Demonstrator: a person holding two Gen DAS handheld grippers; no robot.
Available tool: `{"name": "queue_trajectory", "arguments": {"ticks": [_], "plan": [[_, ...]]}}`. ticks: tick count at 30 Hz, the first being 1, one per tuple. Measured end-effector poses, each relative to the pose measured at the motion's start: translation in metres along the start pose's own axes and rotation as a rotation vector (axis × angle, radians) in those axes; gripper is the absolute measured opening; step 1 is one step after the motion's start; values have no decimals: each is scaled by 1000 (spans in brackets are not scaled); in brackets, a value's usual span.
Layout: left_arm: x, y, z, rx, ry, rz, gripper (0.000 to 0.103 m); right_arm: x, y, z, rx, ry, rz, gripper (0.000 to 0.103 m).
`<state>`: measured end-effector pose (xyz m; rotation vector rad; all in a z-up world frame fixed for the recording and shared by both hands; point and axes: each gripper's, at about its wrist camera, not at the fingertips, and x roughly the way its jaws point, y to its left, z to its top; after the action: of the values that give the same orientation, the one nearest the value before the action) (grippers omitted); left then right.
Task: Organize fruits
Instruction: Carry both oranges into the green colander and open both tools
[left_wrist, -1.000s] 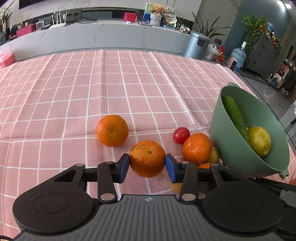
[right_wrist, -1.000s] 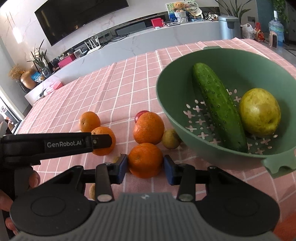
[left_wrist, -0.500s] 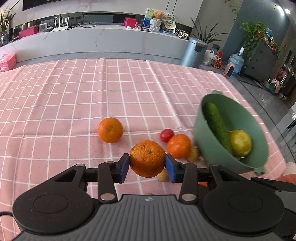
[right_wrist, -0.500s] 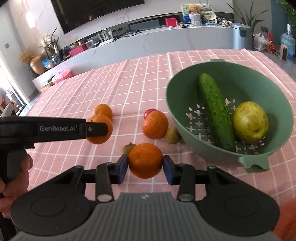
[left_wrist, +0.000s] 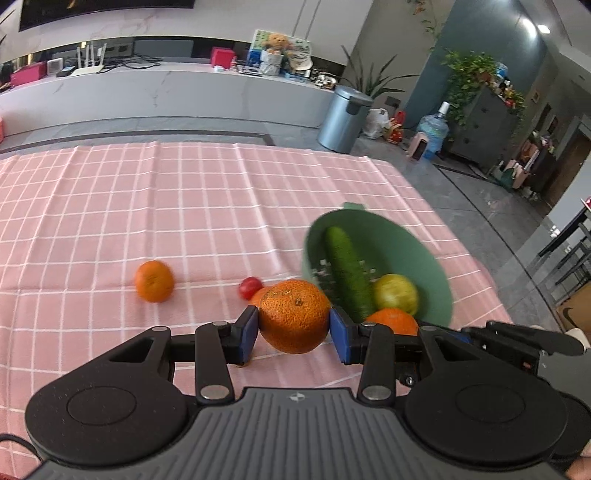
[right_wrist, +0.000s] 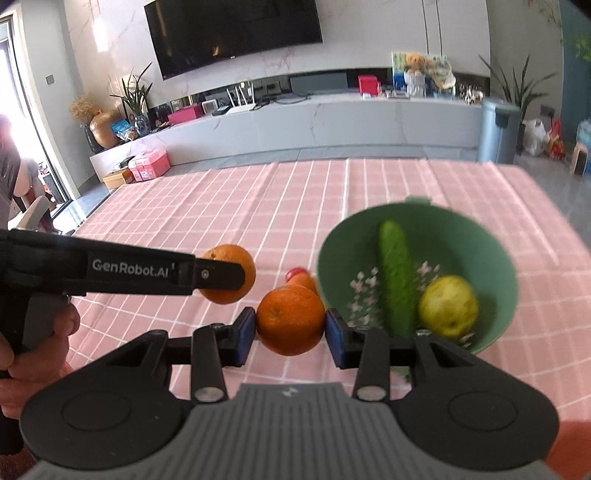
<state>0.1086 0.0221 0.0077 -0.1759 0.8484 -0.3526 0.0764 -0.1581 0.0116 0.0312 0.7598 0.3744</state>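
Note:
My left gripper (left_wrist: 293, 330) is shut on an orange (left_wrist: 294, 315) and holds it above the cloth, left of the green colander (left_wrist: 432, 280). My right gripper (right_wrist: 290, 330) is shut on another orange (right_wrist: 290, 319), also raised, left of the colander (right_wrist: 491, 240). The colander holds a cucumber (right_wrist: 395, 273) and a yellow-green pear (right_wrist: 448, 306). The left gripper shows in the right wrist view (right_wrist: 221, 275) with its orange (right_wrist: 245, 260). An orange (left_wrist: 154, 280), a small red fruit (left_wrist: 249, 287) and one more orange (left_wrist: 258, 295) lie on the cloth.
The pink checked tablecloth (left_wrist: 147, 206) covers the table. Its right edge (left_wrist: 461, 236) drops to the floor beside the colander. A grey bin (left_wrist: 343, 118) and a long white counter (left_wrist: 147, 92) stand beyond the far edge.
Both grippers have risen with their oranges and shifted toward the colander. The fruits on the cloth look smaller and farther below.

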Motion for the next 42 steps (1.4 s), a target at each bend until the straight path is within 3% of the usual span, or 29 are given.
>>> {"name": "queue_trajectory", "arguments": {"ticks": [8,20,27,42], "plan": [[11,-34,11,57,23,-67,47,-15,-31,16,-70,23,-56,38],[62,-59,17,95,172,-168,47,4,-84,32,-114,192,-80,38],[84,-60,17,103,230,-183,47,28,-95,34,-146,262,-85,38],[113,-57,16,166,318,-136,47,61,-103,34,-187,391,-67,38]]}}
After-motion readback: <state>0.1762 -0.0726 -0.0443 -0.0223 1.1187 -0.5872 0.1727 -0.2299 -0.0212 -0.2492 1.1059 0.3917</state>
